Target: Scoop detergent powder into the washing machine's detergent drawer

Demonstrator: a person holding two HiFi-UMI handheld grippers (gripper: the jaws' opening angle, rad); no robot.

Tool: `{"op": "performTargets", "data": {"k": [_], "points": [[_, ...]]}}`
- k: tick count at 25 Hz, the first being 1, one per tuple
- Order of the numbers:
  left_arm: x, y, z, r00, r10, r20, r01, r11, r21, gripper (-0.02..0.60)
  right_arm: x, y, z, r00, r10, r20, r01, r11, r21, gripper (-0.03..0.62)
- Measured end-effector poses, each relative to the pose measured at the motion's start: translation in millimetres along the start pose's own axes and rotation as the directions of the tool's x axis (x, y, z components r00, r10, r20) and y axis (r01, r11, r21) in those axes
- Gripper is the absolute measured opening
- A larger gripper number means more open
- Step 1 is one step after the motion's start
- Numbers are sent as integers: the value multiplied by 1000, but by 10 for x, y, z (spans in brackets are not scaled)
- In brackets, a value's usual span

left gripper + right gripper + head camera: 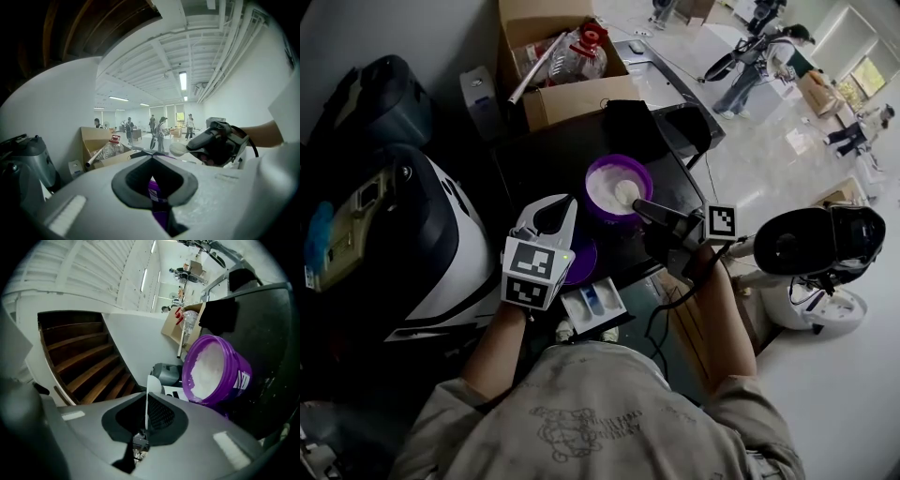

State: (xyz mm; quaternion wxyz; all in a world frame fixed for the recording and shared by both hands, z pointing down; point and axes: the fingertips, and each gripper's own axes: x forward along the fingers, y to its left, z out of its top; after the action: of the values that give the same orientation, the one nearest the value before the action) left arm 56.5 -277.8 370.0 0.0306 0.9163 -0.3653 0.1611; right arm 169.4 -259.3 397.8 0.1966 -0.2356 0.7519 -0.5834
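Observation:
A purple tub of white detergent powder stands open on the dark washing machine top. My right gripper is shut on a white scoop whose bowl lies over the powder. In the right gripper view the scoop shows edge-on between the jaws, beside the tub. My left gripper is shut on the purple lid, to the tub's near left. That lid shows between its jaws. The detergent drawer is pulled out below, with blue compartments.
A cardboard box holding a plastic bottle stands behind the tub. A dark appliance sits at the left. A black-and-white machine is at the right. People stand far off in the bright hall.

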Motion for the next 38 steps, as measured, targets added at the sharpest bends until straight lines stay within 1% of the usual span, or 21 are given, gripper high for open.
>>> {"op": "performTargets", "data": {"k": [5,11,16,21,26,30,34,38], "points": [[-67,-70,76,1000,3,29,-3,1000,-17,2,-149,247,-215,995,101,-9,-100,995,22,35],[-191,-154,101,999,-5,37,4,1000,8,1,-306,491,-415,982,184,33,-185,982,42,35],[-336,-221,35,999,-3,33,2,1000,6,2,-498,552,-578,977,202,63,-206,977,58,35],[-416,-312,-134,999,-16,34,17,999,-27,2,-606,589,-803,973,224,61,-228,971,75,35],[-524,-394,-274,999,-16,31,18,998,-62,2,-677,540,-1011,974,219,57,-224,969,108,35],[-580,-418,-316,999,-7,39,9,998,-55,2,-747,504,-1075,978,199,62,-205,973,110,35],[-618,-430,-248,998,4,58,-1,999,-51,2,-766,474,-1110,985,167,52,-171,982,80,35],[-638,-476,-350,999,5,43,-3,999,-42,1,-806,316,-1118,992,92,81,-93,996,12,35]]}}
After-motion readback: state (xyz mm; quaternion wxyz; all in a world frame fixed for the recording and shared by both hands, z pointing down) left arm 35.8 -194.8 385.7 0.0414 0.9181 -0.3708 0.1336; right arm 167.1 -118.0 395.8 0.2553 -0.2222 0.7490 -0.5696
